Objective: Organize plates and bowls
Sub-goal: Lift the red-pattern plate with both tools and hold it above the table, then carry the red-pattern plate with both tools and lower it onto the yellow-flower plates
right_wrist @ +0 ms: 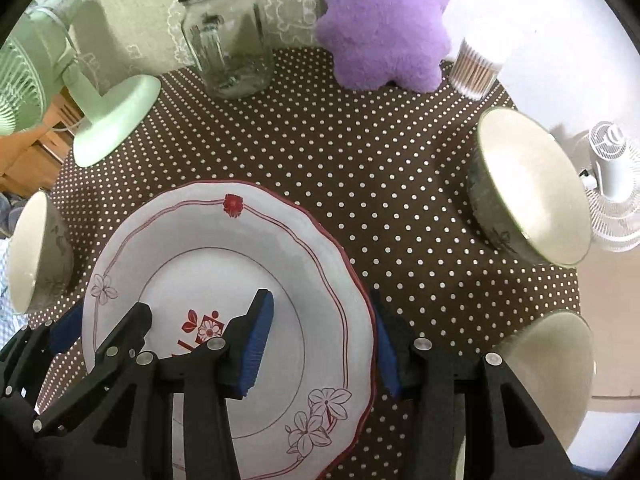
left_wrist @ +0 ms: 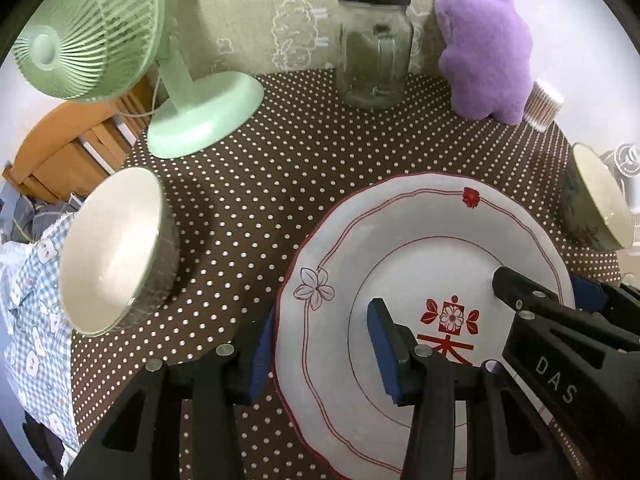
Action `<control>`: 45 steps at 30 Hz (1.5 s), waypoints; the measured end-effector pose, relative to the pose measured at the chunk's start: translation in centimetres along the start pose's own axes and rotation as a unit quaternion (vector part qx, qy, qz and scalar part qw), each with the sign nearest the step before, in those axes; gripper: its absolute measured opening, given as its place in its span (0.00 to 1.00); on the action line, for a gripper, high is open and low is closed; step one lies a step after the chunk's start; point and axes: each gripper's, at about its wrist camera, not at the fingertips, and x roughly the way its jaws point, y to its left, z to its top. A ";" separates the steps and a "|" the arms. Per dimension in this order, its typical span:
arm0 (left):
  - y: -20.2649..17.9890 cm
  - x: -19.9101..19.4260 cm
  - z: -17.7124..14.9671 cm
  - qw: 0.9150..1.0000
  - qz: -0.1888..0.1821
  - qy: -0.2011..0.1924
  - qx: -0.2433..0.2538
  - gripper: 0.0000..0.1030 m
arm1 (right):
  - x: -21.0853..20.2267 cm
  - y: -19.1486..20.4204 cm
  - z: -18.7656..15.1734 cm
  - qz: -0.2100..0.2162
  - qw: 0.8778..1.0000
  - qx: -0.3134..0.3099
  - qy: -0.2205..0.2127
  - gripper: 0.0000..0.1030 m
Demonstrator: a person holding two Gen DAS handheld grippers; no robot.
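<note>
A glossy scalloped plate (left_wrist: 424,248) with red trim sat near the front of the dotted cloth surface (left_wrist: 260,184). The left gripper (left_wrist: 320,344) and right gripper (right_wrist: 320,344) each clamped jaws on opposite rims. Smooth bowls (left_wrist: 116,252) (right_wrist: 532,184) flanked it, leaving open cloth behind.

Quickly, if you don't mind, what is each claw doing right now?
Left claw: closed on the left rim of the plate.
Right claw: closed on the plate's right rim.

A green fan (left_wrist: 120,56), glass jar (left_wrist: 374,48), purple plush (left_wrist: 484,40) and cotton-swab tub (right_wrist: 476,68) line the dotted tablecloth's (left_wrist: 260,184) far edge.
</note>
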 end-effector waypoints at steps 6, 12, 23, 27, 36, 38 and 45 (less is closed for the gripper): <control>0.5 -2.2 -0.5 1.000 0.001 -0.013 -0.004 0.44 | -2.4 0.9 -0.8 -0.004 1.000 -0.003 -0.011 0.50; 1.1 -4.5 -1.7 1.000 -0.004 -0.026 -0.001 0.44 | -4.3 0.4 -2.1 -0.001 1.000 0.004 -0.017 0.50; 0.7 -7.7 -5.7 0.999 -0.013 -0.040 0.021 0.44 | -7.7 -0.3 -6.5 -0.012 0.999 0.024 -0.030 0.50; 0.7 -8.3 -7.8 0.999 -0.017 -0.034 0.023 0.44 | -8.6 -0.4 -8.8 -0.018 0.999 0.026 -0.030 0.50; 0.2 -9.7 -12.4 0.998 -0.025 -0.027 0.044 0.44 | -9.7 -1.1 -13.6 -0.025 0.999 0.038 -0.025 0.50; -0.1 -9.9 -13.4 0.998 -0.027 -0.026 0.048 0.44 | -9.8 -1.4 -14.6 -0.028 0.999 0.038 -0.024 0.50; -1.4 -10.0 -16.1 0.997 -0.044 -0.012 0.058 0.44 | -10.0 -2.6 -17.6 -0.041 0.998 0.049 -0.017 0.50</control>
